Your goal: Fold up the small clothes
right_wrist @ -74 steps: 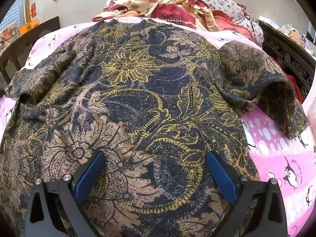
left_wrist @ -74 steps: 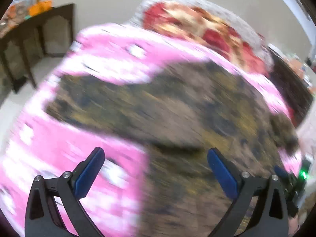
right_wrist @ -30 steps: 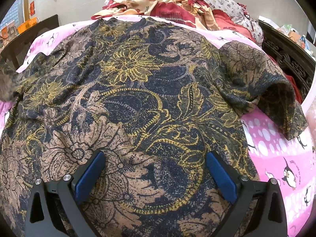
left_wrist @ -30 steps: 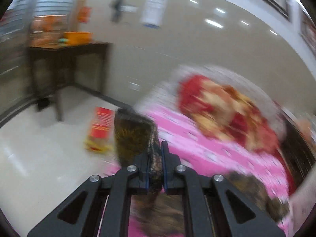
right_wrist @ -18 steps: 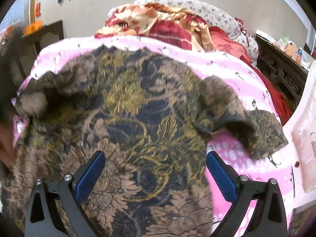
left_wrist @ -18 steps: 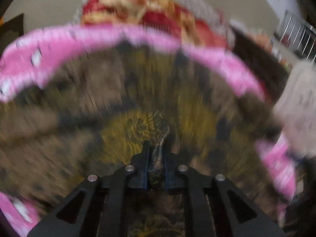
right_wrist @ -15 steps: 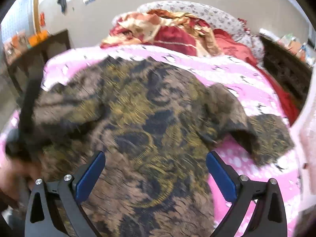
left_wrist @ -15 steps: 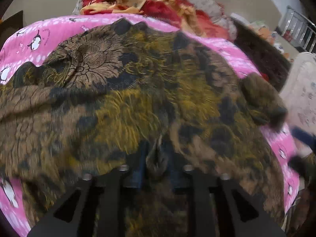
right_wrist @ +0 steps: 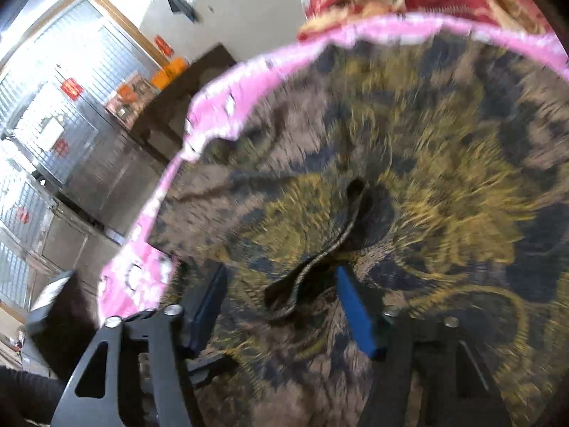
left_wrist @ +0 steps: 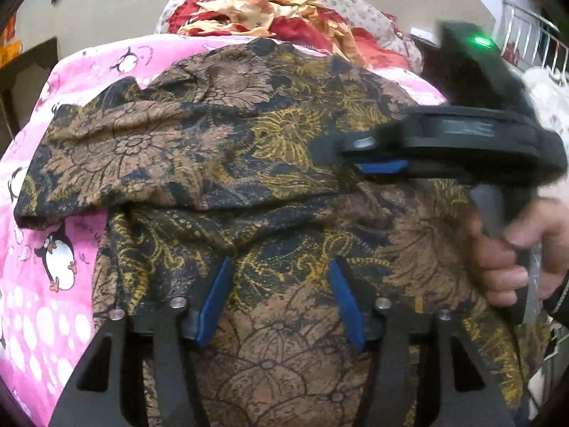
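Spread on the pink sheet (left_wrist: 53, 306) with one sleeve folded in at 10 o'clock lies the shirt (left_wrist: 277, 348); left gripper (left_wrist: 281, 284) released, right gripper (right_wrist: 281, 293) agape around a raised fold (right_wrist: 320, 249) at 12 o'clock, best pinched deep, then drawn across flat.

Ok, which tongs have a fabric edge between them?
The right tongs: a raised shirt edge stands between them; the left tongs face flat cloth.
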`<action>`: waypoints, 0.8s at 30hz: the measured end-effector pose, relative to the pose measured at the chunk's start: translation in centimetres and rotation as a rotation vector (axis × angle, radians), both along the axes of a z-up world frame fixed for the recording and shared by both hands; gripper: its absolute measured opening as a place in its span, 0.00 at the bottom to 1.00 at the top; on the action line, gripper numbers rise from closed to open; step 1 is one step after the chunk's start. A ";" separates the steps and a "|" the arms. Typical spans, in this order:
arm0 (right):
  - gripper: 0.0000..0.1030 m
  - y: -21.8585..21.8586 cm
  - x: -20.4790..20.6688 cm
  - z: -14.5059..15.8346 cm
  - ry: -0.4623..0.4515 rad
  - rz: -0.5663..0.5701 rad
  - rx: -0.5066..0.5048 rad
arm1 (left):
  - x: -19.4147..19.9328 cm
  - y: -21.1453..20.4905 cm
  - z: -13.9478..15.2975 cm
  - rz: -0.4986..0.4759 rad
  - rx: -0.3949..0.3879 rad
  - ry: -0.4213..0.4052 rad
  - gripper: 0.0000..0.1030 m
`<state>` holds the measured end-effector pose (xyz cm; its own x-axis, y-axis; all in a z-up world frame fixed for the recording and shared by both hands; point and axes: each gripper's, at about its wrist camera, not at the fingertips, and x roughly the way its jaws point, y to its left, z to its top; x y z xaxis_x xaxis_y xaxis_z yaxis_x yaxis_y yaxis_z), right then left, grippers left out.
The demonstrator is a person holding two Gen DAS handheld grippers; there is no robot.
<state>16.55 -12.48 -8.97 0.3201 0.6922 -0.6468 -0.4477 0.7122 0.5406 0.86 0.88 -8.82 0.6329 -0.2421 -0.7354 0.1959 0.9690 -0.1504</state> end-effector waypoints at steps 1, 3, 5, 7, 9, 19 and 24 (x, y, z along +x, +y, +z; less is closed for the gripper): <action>0.54 0.1 0.0 0.0 -0.015 -0.006 -0.004 | -0.2 -0.2 -0.1 -0.009 0.009 0.001 0.64; 0.21 0.4 0.1 0.2 -0.030 -0.029 -0.040 | 0.1 -0.5 -0.2 -0.017 0.014 0.002 0.66; 0.05 0.3 0.3 0.4 -0.037 -0.043 -0.082 | 0.3 -0.4 -0.2 -0.019 0.002 0.004 0.67; 0.05 -0.8 0.1 2.4 -0.092 -0.075 -0.078 | 0.8 -0.5 -0.4 -0.019 -0.002 0.005 0.67; 0.05 -2.9 -0.2 4.8 -0.145 -0.128 -0.066 | 0.7 -0.6 -0.4 -0.018 0.002 0.004 0.67; 0.05 -16.1 0.0 4.1 -0.071 -0.346 -0.334 | 1.1 -1.1 -0.2 -0.002 0.040 -0.001 0.68; 0.05 -16.6 -0.3 3.6 -0.077 -0.365 -0.350 | 1.1 1.4 2.7 0.118 -0.004 -0.051 0.68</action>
